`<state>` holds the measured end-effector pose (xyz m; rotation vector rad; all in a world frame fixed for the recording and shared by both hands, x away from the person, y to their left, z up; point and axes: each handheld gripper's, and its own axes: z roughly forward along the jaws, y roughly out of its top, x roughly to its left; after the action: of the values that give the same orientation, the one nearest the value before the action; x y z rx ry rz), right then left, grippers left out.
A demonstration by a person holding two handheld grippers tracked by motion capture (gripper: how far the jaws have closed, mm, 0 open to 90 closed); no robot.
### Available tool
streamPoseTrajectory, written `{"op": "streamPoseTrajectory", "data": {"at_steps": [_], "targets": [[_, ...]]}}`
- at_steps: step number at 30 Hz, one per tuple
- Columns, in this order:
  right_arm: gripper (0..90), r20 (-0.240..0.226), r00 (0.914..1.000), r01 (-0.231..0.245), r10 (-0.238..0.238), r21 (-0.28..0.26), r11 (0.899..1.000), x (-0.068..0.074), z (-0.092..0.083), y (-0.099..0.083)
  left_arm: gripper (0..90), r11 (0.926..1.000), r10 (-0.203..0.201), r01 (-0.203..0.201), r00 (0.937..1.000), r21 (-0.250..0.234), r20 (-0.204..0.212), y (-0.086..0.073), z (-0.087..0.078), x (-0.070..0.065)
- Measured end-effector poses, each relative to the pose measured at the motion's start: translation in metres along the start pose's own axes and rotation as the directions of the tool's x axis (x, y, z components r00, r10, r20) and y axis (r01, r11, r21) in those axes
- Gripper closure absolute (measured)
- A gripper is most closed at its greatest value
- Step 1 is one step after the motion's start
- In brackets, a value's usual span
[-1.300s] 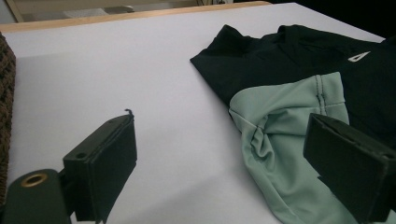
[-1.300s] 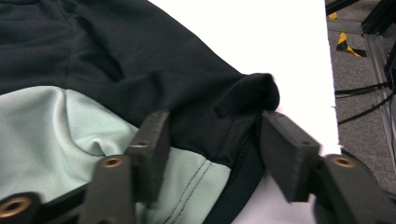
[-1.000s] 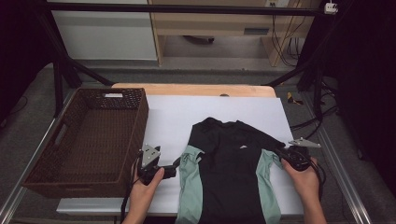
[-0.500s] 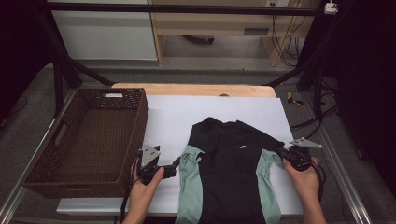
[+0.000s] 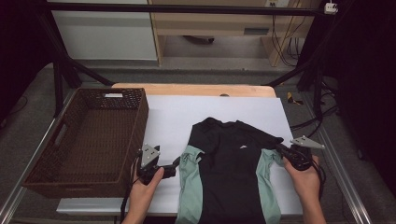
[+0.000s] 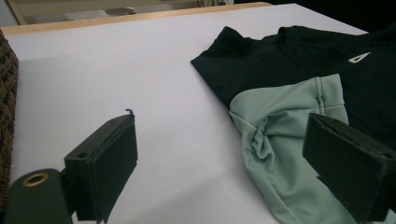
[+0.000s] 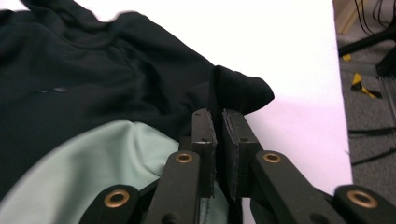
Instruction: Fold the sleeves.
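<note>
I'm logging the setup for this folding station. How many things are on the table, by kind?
Shirt: 1
Basket: 1
White sheet: 1
Hand-held tool: 2, left and right
Total: 5

Each bare, sleeveless forearm ended in a hand around a black claw: the left claw (image 5: 175, 164) and the right claw (image 5: 280, 150) both bore a grey three-cornered plate, brass-ringed pivot holes on black links, flat black rectangular pads and a trailing black cable.
</note>
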<state>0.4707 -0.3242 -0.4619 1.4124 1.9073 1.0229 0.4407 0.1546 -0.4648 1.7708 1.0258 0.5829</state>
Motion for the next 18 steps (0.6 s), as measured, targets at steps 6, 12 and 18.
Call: {"op": "streamPoseTrajectory", "data": {"at_steps": [6,12,18], "targets": [[84.2,-0.038,0.9982,0.045,-0.046,-0.023,0.999,0.021,-0.003,0.014,10.1,1.0,0.001,-0.001,1.0,0.003,0.001,0.0,0.0,0.0],[84.4,-0.085,0.9927,0.084,-0.086,-0.035,0.996,0.045,0.0,0.028,10.1,1.0,0.003,-0.003,1.0,0.006,0.003,-0.001,0.0,0.0],[84.5,-0.116,0.984,0.135,-0.136,-0.011,0.991,0.067,0.013,0.046,10.2,1.0,0.001,-0.001,1.0,0.008,-0.003,-0.001,0.0,0.001]]}}
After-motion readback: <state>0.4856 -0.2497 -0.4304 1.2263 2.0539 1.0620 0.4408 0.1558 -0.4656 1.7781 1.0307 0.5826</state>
